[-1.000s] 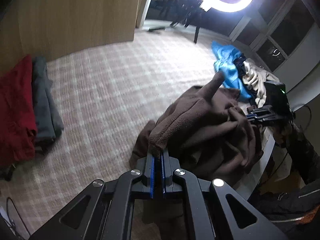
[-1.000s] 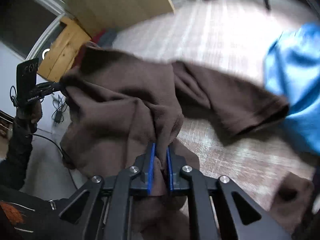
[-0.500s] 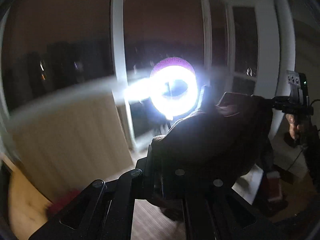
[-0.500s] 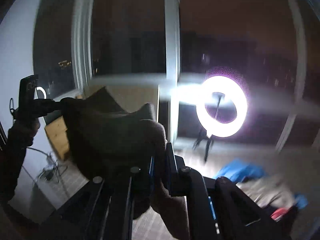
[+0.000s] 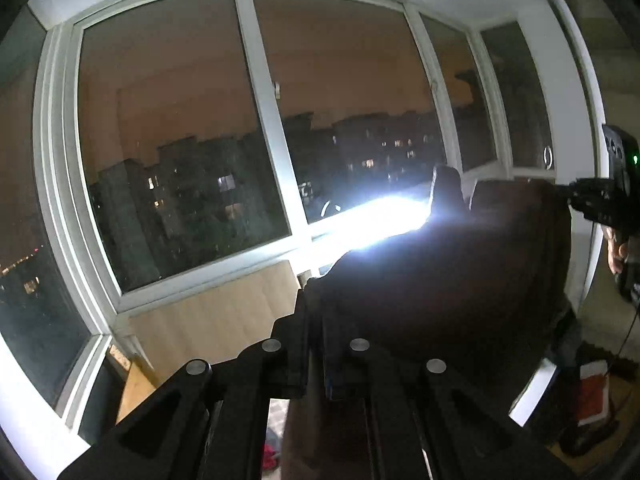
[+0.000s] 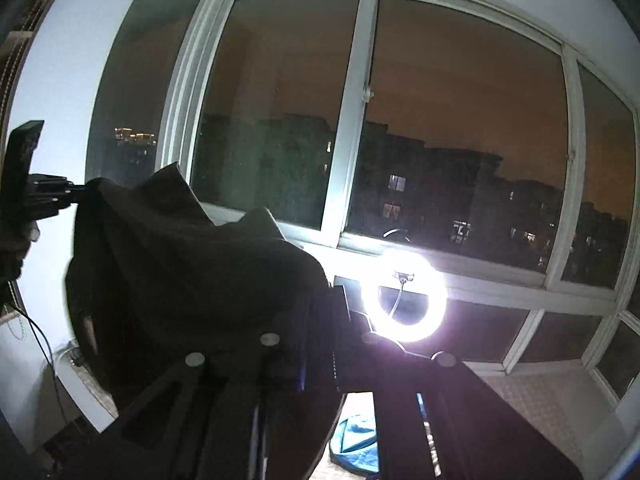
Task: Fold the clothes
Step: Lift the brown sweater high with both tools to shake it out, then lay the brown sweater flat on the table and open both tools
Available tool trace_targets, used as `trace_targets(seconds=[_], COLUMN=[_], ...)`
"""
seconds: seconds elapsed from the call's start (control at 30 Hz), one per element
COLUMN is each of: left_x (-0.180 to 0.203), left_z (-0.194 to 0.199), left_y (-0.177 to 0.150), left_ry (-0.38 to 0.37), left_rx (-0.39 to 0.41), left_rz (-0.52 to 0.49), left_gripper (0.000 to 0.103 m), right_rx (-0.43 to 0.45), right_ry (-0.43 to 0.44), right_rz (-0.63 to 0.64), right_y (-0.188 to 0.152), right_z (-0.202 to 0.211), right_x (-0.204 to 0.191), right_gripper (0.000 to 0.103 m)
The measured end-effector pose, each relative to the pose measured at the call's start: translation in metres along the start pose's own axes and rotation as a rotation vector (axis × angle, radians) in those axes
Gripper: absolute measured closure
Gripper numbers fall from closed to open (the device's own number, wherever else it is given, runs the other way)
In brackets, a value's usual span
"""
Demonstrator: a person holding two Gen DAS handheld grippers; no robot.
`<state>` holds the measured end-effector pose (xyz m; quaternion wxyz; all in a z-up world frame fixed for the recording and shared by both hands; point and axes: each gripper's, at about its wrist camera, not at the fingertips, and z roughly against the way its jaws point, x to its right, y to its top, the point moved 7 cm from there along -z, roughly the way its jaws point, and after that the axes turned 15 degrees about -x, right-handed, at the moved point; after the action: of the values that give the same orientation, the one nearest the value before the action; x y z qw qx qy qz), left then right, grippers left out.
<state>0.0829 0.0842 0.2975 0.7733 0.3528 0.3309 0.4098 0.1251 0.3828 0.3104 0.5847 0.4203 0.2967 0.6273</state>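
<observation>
The brown garment [image 5: 440,280] hangs in the air, dark against the light, stretched between both grippers. My left gripper [image 5: 314,304] is shut on one edge of it, and the cloth drapes over the right finger. My right gripper [image 5: 596,200] shows at the far right of the left wrist view, pinching the other end, with a hand [image 5: 614,248] below it. In the right wrist view the brown garment [image 6: 180,264] bulges to the left of my right gripper [image 6: 320,320], which is shut on it. My left gripper [image 6: 44,194] holds its far corner.
Both cameras face large windows [image 5: 180,140] with a night skyline. A bright ring light [image 6: 404,300] glares low behind the cloth. A blue garment [image 6: 356,440] lies below on the checked surface. A wooden panel [image 5: 216,320] stands under the window, and something red [image 5: 272,460] lies far below.
Both grippers swung up from the checked surface, lifting the brown garment off it. The views went from the bed to the windows. The garment now hangs spread between them.
</observation>
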Motion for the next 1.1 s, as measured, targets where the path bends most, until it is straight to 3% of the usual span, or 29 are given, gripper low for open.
trace_targets(seconds=[0.23,0.33,0.47,0.67,0.8,0.9,1.0,1.07,1.1], left_x=[-0.021,-0.034,-0.045,-0.038,-0.039,-0.049,-0.059,-0.067,-0.07], left_z=[-0.081,-0.131,-0.186,-0.2,-0.22,-0.282,-0.352,-0.426,-0.455], left_y=[-0.007,-0.013,-0.05,-0.114,-0.138,-0.126,-0.116,-0.123,-0.136], left_ry=[-0.009,-0.031,-0.104,-0.229,-0.282,-0.238,-0.185,-0.129,-0.129], left_rx=[-0.085,-0.141,-0.216,-0.266,-0.301,-0.347,-0.403,-0.497,-0.568], left_rz=[-0.016,-0.01,0.022,0.04,0.046,0.034,0.028,0.049,0.07], left_gripper=[0.099,0.099,0.099,0.099,0.098,0.098,0.094,0.093,0.093], right_rx=[-0.071,-0.143,-0.197,-0.224,-0.246,-0.295,-0.456,-0.563,-0.595], right_ry=[-0.093,-0.054,-0.024,0.036,0.045,0.013,-0.066,-0.096,-0.07], right_rz=[0.029,-0.008,-0.061,-0.144,-0.167,-0.144,-0.104,-0.093,-0.113], right_y=[-0.001,-0.008,-0.035,-0.098,-0.104,-0.095,-0.103,-0.114,-0.126], right_z=[-0.09,-0.146,-0.196,-0.213,-0.239,-0.292,-0.402,-0.463,-0.471], right_x=[0.009,0.009,0.007,-0.011,-0.009,-0.009,0.0,0.005,0.005], right_gripper=[0.094,0.094,0.094,0.094,0.094,0.094,0.093,0.089,0.089])
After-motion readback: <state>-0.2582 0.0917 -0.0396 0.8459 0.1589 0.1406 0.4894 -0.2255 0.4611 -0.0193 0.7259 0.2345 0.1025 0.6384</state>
